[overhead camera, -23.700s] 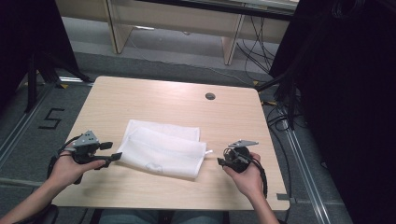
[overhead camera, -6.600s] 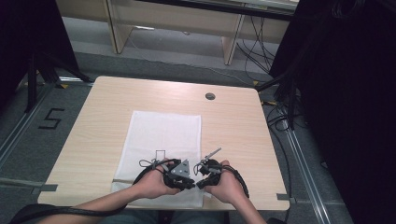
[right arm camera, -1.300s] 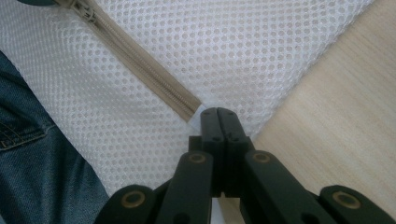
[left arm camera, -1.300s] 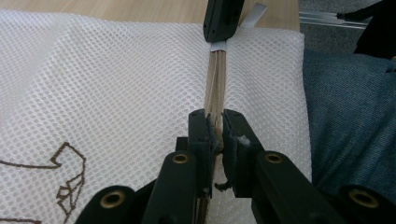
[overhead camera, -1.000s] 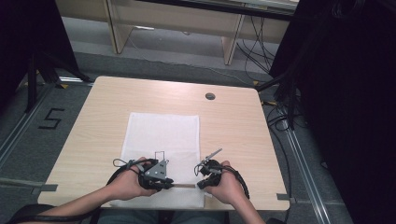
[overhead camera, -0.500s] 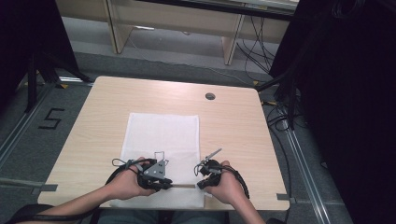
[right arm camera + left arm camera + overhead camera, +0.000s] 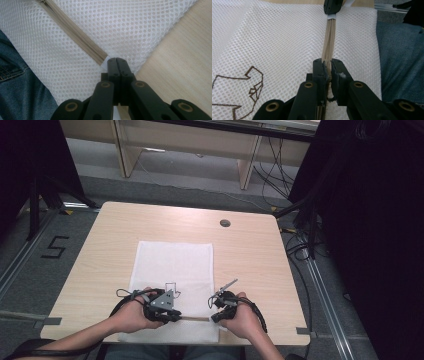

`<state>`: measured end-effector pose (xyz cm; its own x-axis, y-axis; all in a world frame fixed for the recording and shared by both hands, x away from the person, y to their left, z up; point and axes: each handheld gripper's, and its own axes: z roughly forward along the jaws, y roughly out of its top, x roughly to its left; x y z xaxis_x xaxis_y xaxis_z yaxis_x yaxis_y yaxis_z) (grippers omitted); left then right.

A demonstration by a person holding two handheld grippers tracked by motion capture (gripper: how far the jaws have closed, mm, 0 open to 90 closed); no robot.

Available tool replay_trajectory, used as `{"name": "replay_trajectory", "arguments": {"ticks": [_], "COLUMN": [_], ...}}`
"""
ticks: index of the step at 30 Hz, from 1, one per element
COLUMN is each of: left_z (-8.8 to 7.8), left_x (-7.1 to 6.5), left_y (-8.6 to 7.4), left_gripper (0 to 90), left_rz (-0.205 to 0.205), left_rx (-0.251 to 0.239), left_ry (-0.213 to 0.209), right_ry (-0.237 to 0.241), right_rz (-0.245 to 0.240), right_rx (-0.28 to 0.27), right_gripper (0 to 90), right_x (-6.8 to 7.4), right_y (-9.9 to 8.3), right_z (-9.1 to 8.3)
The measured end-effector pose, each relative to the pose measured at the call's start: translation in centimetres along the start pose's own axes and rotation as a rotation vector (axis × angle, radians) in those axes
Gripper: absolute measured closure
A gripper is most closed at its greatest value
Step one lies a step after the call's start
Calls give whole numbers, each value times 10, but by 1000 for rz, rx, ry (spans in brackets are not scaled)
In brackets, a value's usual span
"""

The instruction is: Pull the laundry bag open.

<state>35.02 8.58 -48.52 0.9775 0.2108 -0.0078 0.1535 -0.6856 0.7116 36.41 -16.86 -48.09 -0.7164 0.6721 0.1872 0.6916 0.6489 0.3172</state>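
A white mesh bag (image 7: 172, 265) lies flat on the wooden table (image 7: 250, 255), its near end hanging over the front edge. A beige zipper (image 7: 196, 318) runs across that end. My left gripper (image 7: 176, 316) is shut on the zipper (image 7: 329, 40), jaws (image 7: 327, 66) clamped on its tape. My right gripper (image 7: 214, 317) is shut on the zipper's end (image 7: 75, 32) at the bag's corner, jaw tips (image 7: 116, 61) pressed together on the fabric. In the left gripper view the right gripper (image 7: 332, 6) shows at the far end of the zipper.
A brown printed logo (image 7: 249, 85) marks the mesh left of the zipper. The person's jeans (image 7: 399, 55) sit just below the table's front edge. A round cable hole (image 7: 225, 223) lies at the far right of the table. Bare wood flanks the bag.
The bag, crumpled in the oldest frame, now lies flat. Since the second frame my left gripper has shifted left along the zipper, away from the right. Nothing moved in the last second.
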Motion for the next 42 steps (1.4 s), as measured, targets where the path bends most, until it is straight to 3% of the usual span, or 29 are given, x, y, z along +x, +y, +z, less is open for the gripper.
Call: {"name": "replay_trajectory", "arguments": {"ticks": [11, 13, 18, 19, 23, 25, 27, 42], "left_z": [-1, -1, -2, -3, -3, -5, -5, -7], "left_x": [0, -1, -1, 0, -1, 0, 0, 0], "left_y": [-2, -4, -4, -4, -4, -6, -8, -8], "left_gripper": [820, 820, 820, 819, 820, 820, 820, 820], "left_rz": [3, -19, -7, 13, 1, 14, -7, -6], "left_rx": [12, -1, 5, 12, 3, 19, 4, 4], "left_ry": [-8, -9, -6, -3, 2, 3, -1, 0], "right_ry": [-7, -4, -5, -9, -6, -5, -5, -3], "right_rz": [-5, -19, -17, -12, -16, -16, -16, -15], "right_rx": [0, -9, -8, -5, -7, -9, -10, -9], "right_gripper": [900, 900, 900, 900, 900, 900, 900, 900], "right_x": [0, -1, -1, 0, -1, -1, -1, -1], "right_y": [0, 0, 0, 0, 0, 0, 0, 0], "right_z": [0, 1, 1, 1, 1, 1, 1, 1]}}
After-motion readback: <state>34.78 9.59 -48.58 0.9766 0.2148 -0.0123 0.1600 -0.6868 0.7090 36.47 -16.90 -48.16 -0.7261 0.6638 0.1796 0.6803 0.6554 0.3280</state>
